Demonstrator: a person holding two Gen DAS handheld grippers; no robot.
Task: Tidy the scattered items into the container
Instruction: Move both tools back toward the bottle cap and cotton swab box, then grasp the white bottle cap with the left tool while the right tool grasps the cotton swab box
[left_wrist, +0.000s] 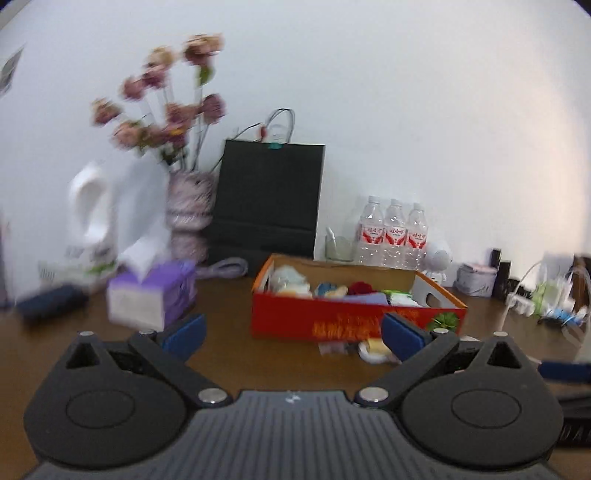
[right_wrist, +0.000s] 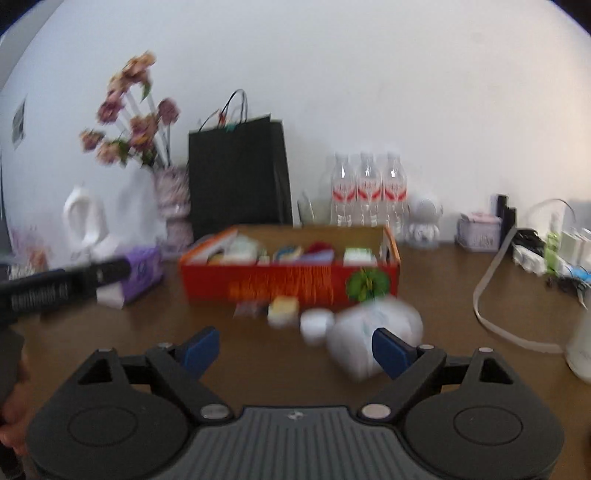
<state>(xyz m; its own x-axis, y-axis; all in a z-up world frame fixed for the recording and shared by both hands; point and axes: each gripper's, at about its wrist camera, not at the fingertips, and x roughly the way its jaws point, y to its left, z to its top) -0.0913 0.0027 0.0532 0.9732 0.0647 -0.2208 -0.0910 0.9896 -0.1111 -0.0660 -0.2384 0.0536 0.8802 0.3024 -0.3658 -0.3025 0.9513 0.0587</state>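
Both my grippers, left (left_wrist: 291, 334) and right (right_wrist: 293, 350), spread wide, empty. Red box (right_wrist: 288, 282) part-filled. Strays on table (right_wrist: 424, 398) before it: white pouch (right_wrist: 369, 332), small jar (right_wrist: 316, 323), yellow block (right_wrist: 282, 308). Judgement: between picks; next, close on pouch.

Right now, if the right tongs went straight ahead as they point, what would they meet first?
Probably the small white jar on the table, just ahead between the open right tongs; the red box stands behind it. Blur leaves depth unsure.
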